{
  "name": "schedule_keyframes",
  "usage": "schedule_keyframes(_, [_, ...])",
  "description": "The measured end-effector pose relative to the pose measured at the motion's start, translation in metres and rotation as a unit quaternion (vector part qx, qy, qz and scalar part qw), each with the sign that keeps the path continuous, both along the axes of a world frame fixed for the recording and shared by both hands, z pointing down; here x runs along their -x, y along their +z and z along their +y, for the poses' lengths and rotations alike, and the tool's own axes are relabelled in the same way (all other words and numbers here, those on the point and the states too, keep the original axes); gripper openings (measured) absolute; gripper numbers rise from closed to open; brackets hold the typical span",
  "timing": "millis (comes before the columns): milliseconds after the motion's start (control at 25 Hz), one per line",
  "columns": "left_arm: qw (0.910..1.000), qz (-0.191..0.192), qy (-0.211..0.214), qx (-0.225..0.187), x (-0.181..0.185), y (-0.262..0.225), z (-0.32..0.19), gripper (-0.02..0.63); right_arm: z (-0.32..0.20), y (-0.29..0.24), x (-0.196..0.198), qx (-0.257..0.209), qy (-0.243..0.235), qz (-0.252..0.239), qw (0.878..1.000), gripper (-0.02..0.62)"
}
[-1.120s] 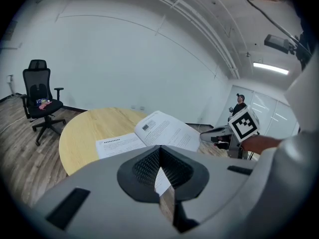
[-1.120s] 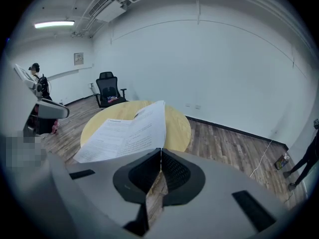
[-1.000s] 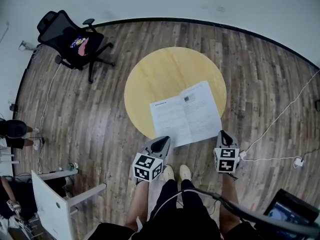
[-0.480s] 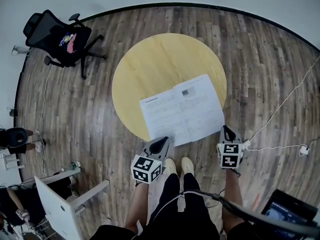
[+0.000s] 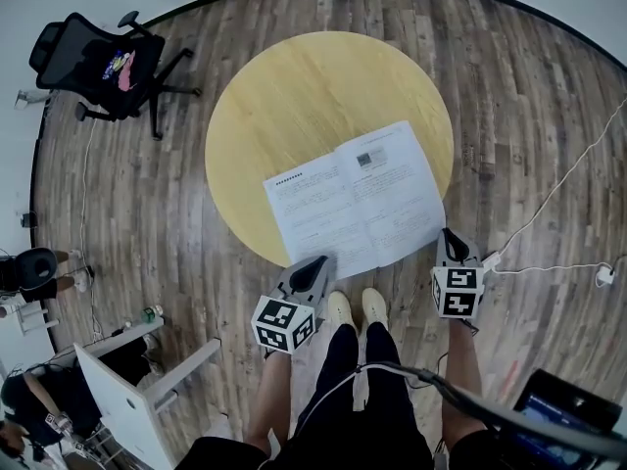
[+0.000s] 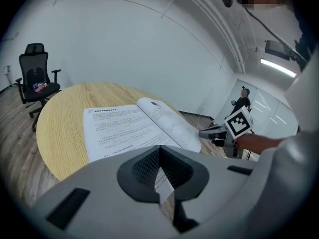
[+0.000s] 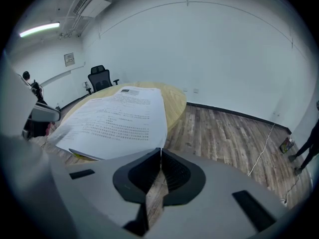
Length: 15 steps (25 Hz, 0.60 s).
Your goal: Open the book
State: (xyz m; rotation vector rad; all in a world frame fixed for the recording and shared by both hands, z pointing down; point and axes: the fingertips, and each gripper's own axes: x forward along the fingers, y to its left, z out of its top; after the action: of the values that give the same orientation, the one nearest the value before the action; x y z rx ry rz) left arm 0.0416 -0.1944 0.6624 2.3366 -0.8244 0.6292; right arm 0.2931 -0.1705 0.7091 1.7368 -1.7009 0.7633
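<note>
Lying open, the white printed book overhangs the near edge of the round yellow wooden table; the left gripper and right gripper hang beside it, both closed on nothing. A nudge there could tip it onto the floor.

Left claw and right claw lowered (a little), table higher in view

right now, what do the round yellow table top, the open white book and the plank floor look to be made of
Round yellow table top: probably pale wood or wood-look laminate, smooth and matt, faint straight grain.
Open white book: paper, matt printed pages curving at the spine.
Grey-brown plank floor: wood or wood-look vinyl, streaky grain and seams.
</note>
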Motion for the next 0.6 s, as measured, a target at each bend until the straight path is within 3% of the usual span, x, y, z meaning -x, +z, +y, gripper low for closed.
schedule_keyframes(200, [1.0, 0.003, 0.0, 0.001, -0.002, -0.002, 0.002, -0.002, 0.003, 0.001, 0.002, -0.001, 0.004, -0.019, 1.0, 0.034])
schedule_keyframes(360, [1.0, 0.002, 0.002, -0.002, -0.003, -0.006, 0.003, -0.002, 0.007, -0.002, -0.004, -0.002, 0.02, -0.014, 1.0, 0.183])
schedule_keyframes(600, [0.9998, 0.005, -0.001, -0.016, -0.002, -0.025, 0.002, -0.002, 0.012, -0.02, -0.006, -0.007, 0.013, -0.004, 1.0, 0.199])
